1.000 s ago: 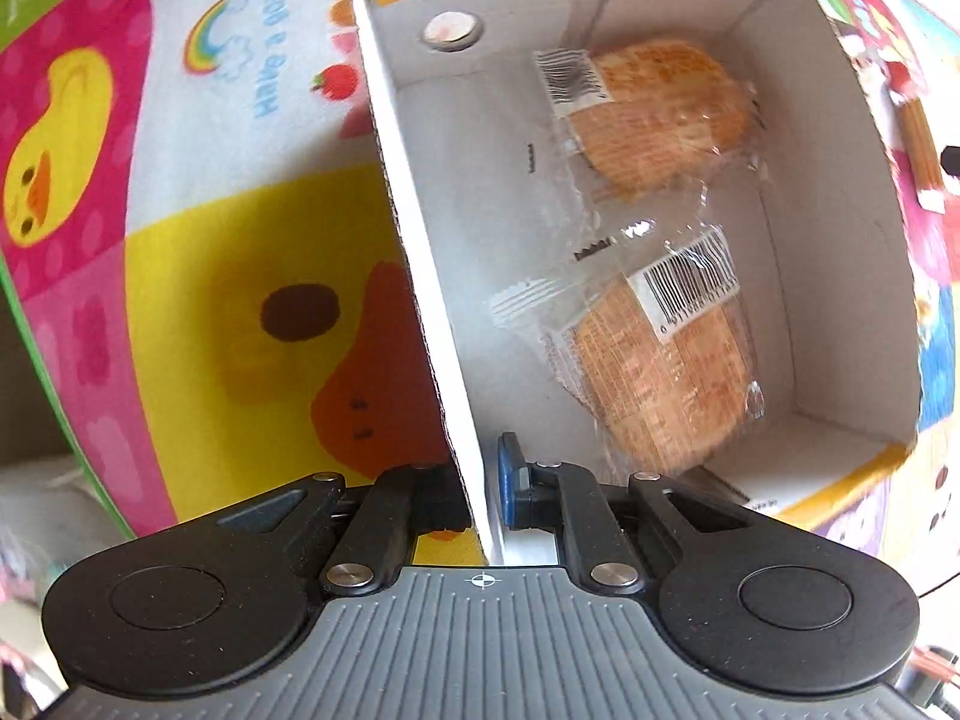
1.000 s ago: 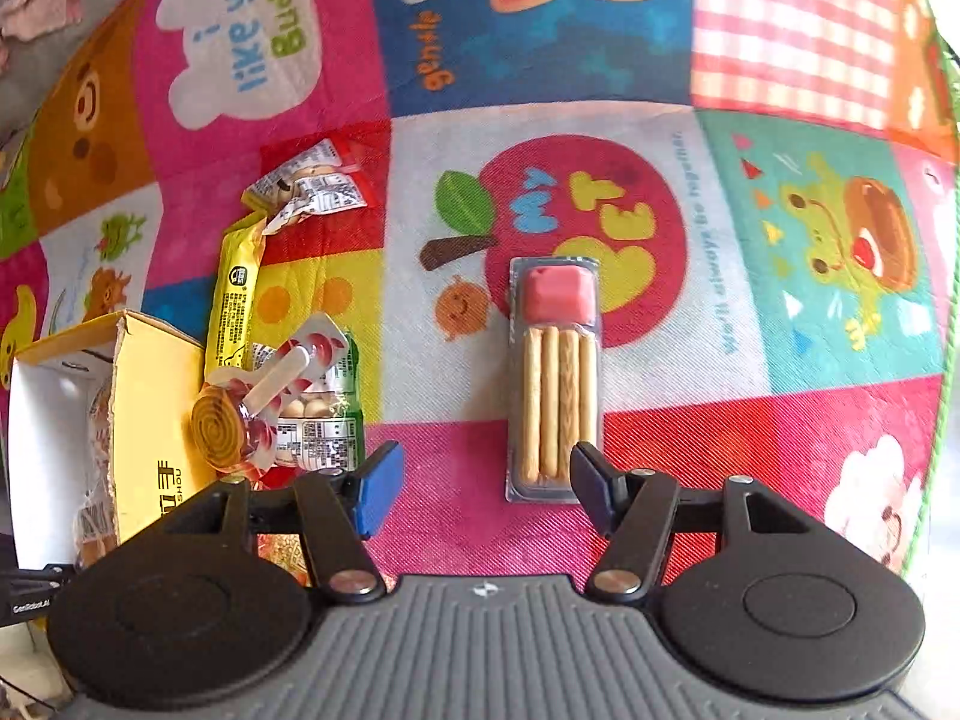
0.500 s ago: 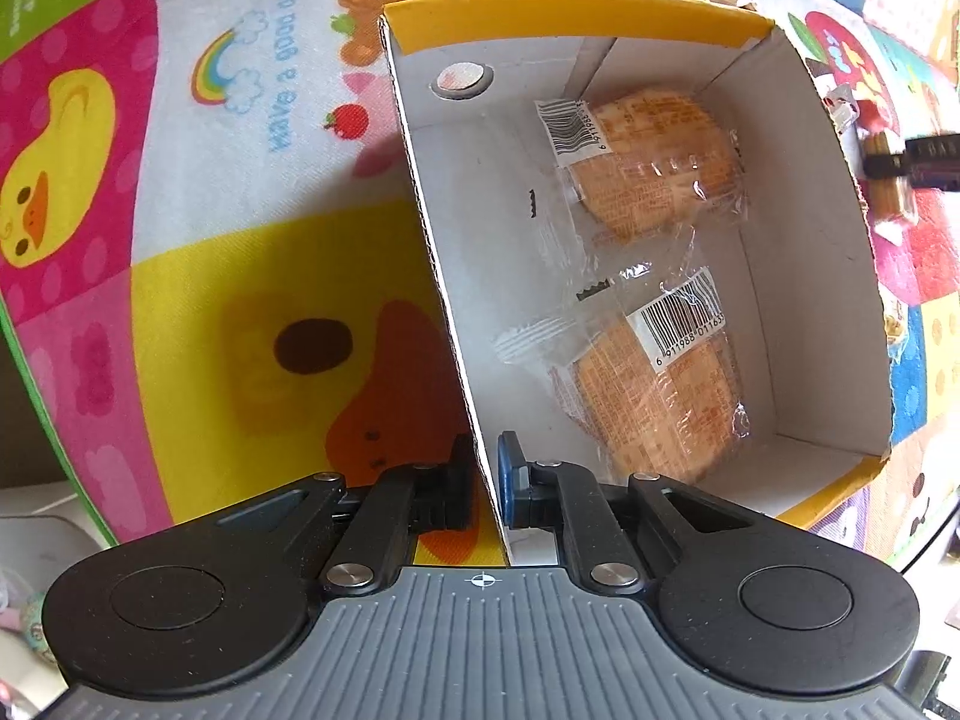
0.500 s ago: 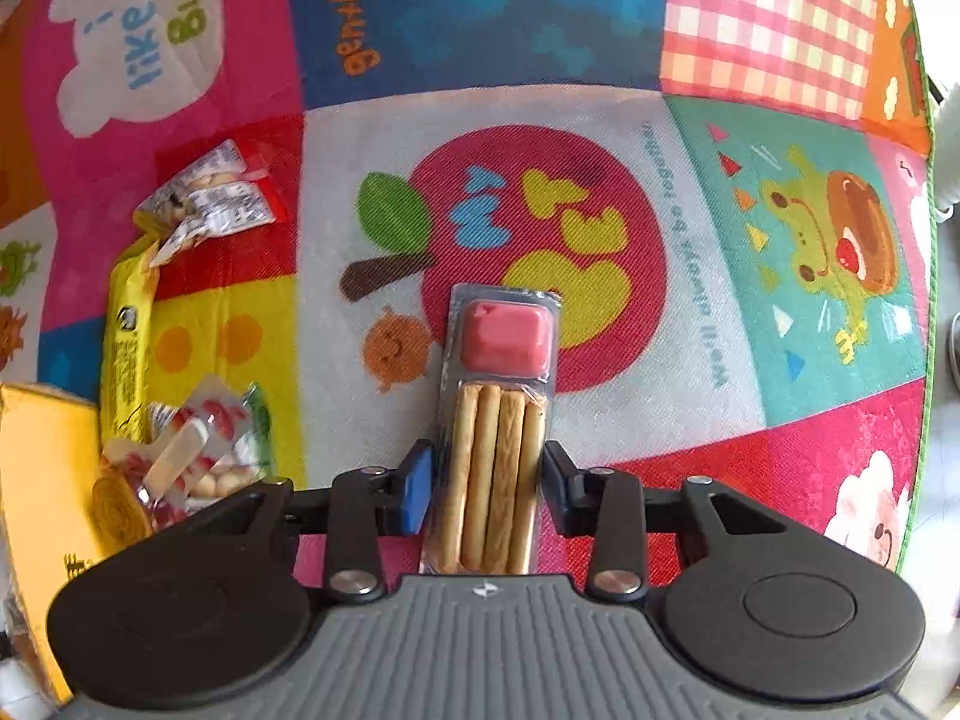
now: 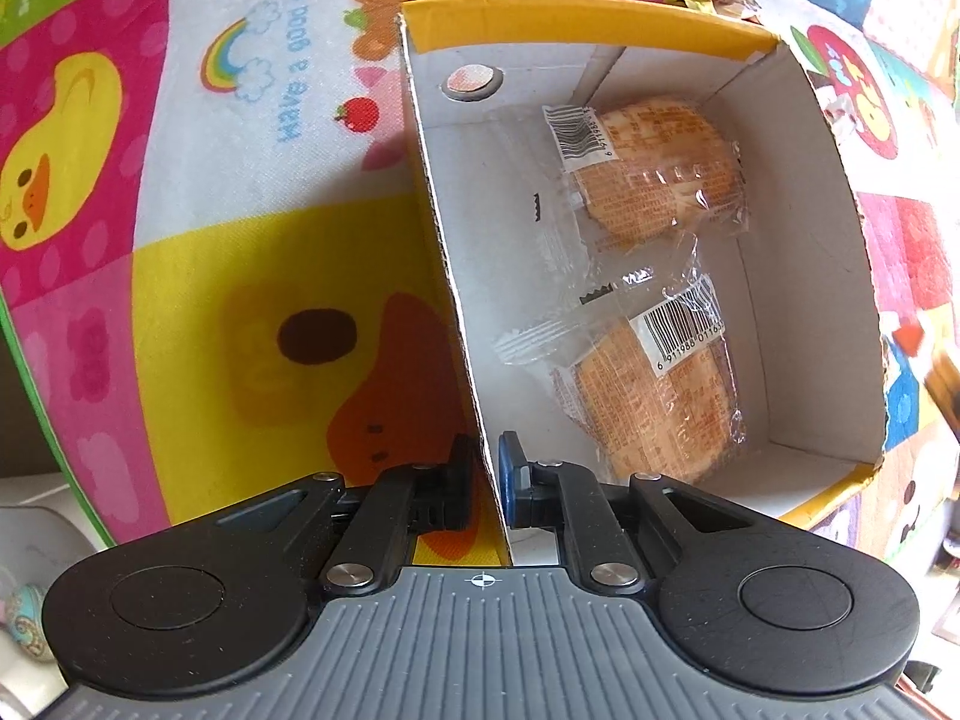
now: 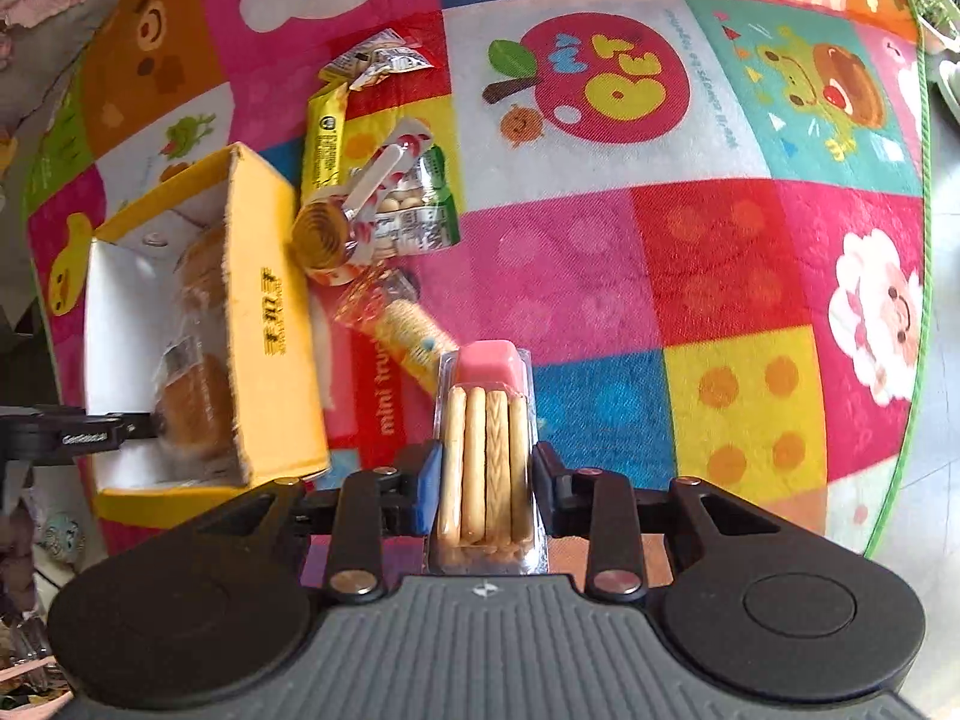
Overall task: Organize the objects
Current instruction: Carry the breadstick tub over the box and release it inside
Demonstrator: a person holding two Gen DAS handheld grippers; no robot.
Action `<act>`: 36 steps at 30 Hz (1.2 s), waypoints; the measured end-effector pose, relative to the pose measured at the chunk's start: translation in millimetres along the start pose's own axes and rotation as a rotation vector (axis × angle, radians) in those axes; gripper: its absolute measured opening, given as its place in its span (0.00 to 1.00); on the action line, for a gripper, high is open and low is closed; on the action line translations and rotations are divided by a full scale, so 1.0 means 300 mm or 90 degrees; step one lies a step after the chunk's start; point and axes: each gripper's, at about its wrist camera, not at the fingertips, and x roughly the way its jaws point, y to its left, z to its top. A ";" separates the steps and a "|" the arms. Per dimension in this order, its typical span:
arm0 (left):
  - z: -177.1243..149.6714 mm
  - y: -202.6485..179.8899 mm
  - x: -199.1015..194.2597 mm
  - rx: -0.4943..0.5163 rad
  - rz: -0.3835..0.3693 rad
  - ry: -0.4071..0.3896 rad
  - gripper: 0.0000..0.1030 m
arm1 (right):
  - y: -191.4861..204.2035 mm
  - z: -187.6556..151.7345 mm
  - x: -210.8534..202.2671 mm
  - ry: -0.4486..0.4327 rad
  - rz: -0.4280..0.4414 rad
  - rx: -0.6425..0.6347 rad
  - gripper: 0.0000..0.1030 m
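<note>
My left gripper (image 5: 487, 480) is shut on the left wall of an open yellow-and-white cardboard box (image 5: 438, 222). Two wrapped round cakes (image 5: 654, 174) (image 5: 654, 396) lie inside it. The box also shows in the right wrist view (image 6: 270, 324), at the left. My right gripper (image 6: 485, 489) is shut on a clear pack of biscuit sticks with pink dip (image 6: 486, 450) and holds it above the mat, to the right of the box.
A colourful play mat (image 6: 600, 276) covers the floor. Loose snacks lie right of the box: a swirl lollipop (image 6: 324, 231), a candy bag (image 6: 414, 210), a yellow bar (image 6: 321, 138), small packets (image 6: 378, 60) and a wrapped wafer roll (image 6: 402, 330). The mat's green edge (image 6: 921, 324) runs along the right.
My right gripper closed on the biscuit stick pack, lifted it off the mat and carried it back toward the box. My left gripper kept its hold on the box wall; the view pulled back slightly.
</note>
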 end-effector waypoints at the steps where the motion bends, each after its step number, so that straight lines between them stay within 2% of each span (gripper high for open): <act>1: -0.002 0.003 0.000 -0.002 0.000 0.000 0.11 | 0.004 -0.013 -0.022 0.001 0.009 0.006 0.30; 6: -0.009 0.016 -0.001 -0.002 -0.005 -0.004 0.11 | 0.064 -0.057 -0.155 -0.001 0.058 0.025 0.30; 12: -0.024 0.054 -0.002 -0.029 -0.023 -0.015 0.12 | 0.200 -0.029 -0.303 -0.026 0.110 -0.004 0.30; 15: -0.036 0.060 -0.004 -0.027 -0.018 -0.021 0.12 | 0.286 0.026 -0.381 -0.066 0.136 -0.021 0.30; 19: -0.053 0.070 -0.006 -0.044 -0.023 -0.023 0.12 | 0.385 0.084 -0.466 -0.127 0.205 -0.033 0.30; 21: -0.058 0.075 -0.004 -0.053 -0.025 -0.023 0.12 | 0.425 0.091 -0.475 -0.143 0.209 -0.055 0.31; 27: -0.069 0.078 -0.006 -0.057 -0.019 -0.025 0.12 | 0.445 0.049 -0.414 -0.129 0.149 -0.118 0.36; 29: -0.068 0.075 -0.009 -0.056 -0.015 -0.023 0.11 | 0.416 0.020 -0.375 -0.126 0.113 -0.143 0.47; 31: -0.069 0.070 -0.003 -0.055 -0.009 -0.016 0.11 | 0.374 -0.012 -0.319 -0.126 0.071 -0.177 0.68; 32: -0.066 0.061 0.002 -0.054 -0.005 -0.013 0.11 | 0.346 -0.031 -0.275 -0.118 0.043 -0.195 0.71; 34: -0.066 0.055 0.004 -0.054 0.001 -0.009 0.11 | 0.263 -0.070 -0.142 -0.054 -0.029 -0.200 0.72; 36: -0.062 0.052 0.006 -0.059 0.003 -0.007 0.11 | 0.169 -0.114 -0.034 0.007 -0.078 -0.182 0.72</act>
